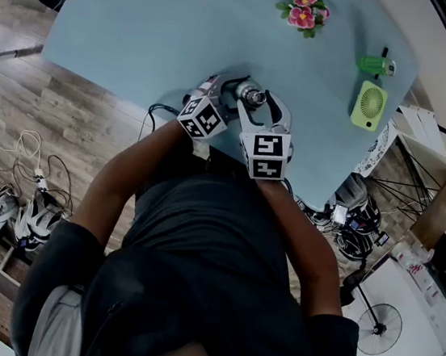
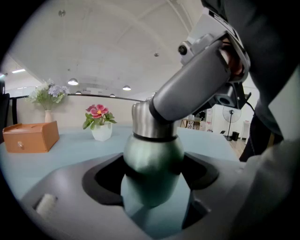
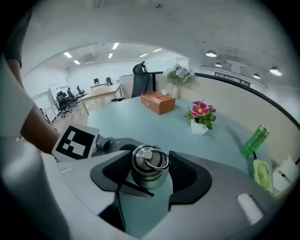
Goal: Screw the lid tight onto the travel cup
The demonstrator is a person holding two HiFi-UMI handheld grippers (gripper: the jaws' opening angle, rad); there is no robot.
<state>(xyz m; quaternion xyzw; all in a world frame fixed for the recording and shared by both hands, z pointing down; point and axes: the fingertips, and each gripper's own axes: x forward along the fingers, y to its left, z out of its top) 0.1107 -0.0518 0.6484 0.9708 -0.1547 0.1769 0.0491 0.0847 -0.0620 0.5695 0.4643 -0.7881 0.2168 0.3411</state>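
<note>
- Pale blue surface point(image 1: 145, 24) in an open office; the rounded green metal travel cup point(image 2: 152, 161) stands near its front edge, close to the person.
- The left hand-held gripper point(image 2: 151, 180) pinches the cup's body; the right hand-held gripper point(image 3: 149, 174) is clamped on the steel ring-topped lid point(image 3: 149, 159).
- Risks: a tilted lid could cross-thread — or the smooth body could spin between the pads.
- A sideways shove might tip the cup over that edge.
- Bare surface lies beyond the cup; the pink potted flowers point(image 1: 304, 11) and the small lime-green fan point(image 1: 369, 105) sit well apart.
</note>
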